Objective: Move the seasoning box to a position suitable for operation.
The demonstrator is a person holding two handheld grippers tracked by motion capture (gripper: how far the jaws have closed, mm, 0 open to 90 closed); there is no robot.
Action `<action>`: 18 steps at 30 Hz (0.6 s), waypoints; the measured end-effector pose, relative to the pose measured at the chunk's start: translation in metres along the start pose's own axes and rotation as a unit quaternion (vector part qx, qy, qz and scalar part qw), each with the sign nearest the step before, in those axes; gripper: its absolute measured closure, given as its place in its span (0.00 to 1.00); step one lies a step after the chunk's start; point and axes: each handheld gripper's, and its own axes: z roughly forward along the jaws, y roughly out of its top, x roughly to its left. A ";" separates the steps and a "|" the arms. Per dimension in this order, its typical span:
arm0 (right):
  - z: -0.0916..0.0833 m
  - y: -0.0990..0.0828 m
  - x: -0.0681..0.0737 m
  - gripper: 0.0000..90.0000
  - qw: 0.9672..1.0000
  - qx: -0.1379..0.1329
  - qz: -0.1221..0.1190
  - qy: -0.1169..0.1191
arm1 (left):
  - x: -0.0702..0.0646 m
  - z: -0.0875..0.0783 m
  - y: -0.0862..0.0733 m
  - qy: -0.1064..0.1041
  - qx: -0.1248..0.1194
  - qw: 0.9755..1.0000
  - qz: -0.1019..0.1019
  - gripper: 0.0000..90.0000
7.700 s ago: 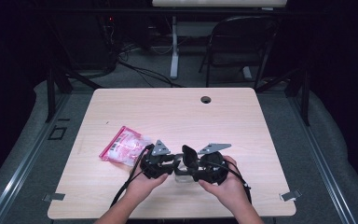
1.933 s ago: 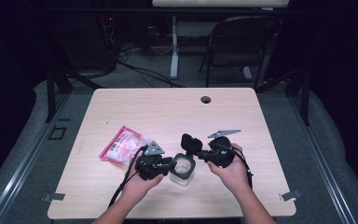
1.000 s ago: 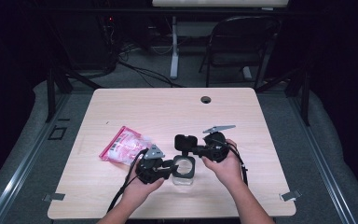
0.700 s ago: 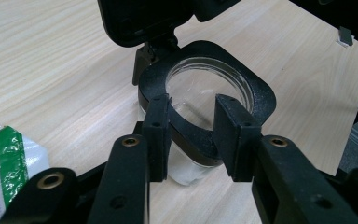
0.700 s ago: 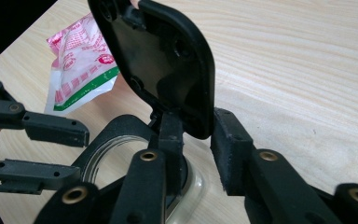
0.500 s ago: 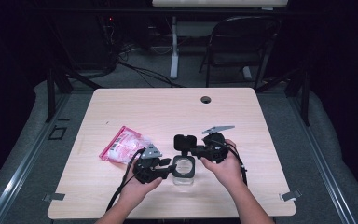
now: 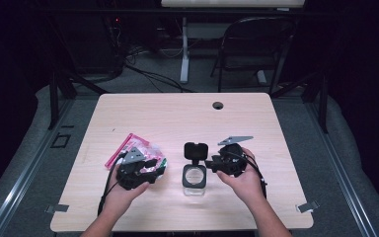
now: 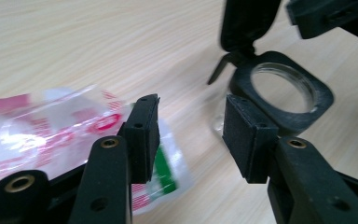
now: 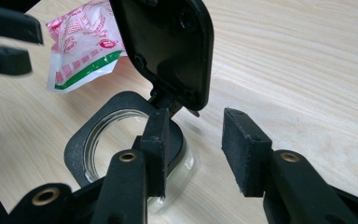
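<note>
Both tools gape, jaws just opening, empty; jar [image 7: 194, 177] sits between left tool [image 7: 154, 170] and right tool [image 7: 211, 164].

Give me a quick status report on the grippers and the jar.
Left gripper and right gripper open, jaws just widened, nothing between them. Jar upright, lid flipped open. Pink bag beside it, clear of jar.

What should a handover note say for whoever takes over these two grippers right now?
Left gripper: open, holding nothing, jaws just been opening, above the edge of the pink snack bag.
Right gripper: open, holding nothing, jaws just been opening, beside the jar.
Jar: upright on the table, hinged black lid flipped up, mouth open; it looks empty.
Done: lid opened, both grips let go.
Left: probably pick up the bag and bring its contents to the jar.
</note>
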 end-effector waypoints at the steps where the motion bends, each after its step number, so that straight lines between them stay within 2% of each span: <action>1: -0.001 -0.001 0.000 0.68 1.000 0.001 0.003 0.001 | 0.003 -0.003 -0.001 0.006 -0.002 1.000 -0.002 0.60; 6: -0.003 -0.005 -0.002 0.66 1.000 0.000 -0.002 -0.005 | 0.017 -0.019 -0.005 0.038 -0.003 0.999 0.000 0.54; 8: -0.005 -0.006 -0.002 0.65 1.000 -0.003 -0.003 -0.009 | 0.022 -0.023 -0.008 0.045 -0.007 0.999 0.002 0.54; 11: -0.007 -0.007 -0.002 0.64 1.000 -0.012 -0.003 -0.009 | 0.028 -0.027 -0.012 0.046 0.001 0.999 -0.004 0.52; 14: -0.009 -0.008 -0.003 0.63 1.000 -0.008 -0.001 -0.011 | 0.033 -0.030 -0.018 0.047 0.006 0.999 -0.010 0.52; 18: -0.011 -0.010 -0.002 0.62 1.000 -0.007 0.001 -0.014 | 0.037 -0.031 -0.024 0.052 0.008 0.999 -0.007 0.54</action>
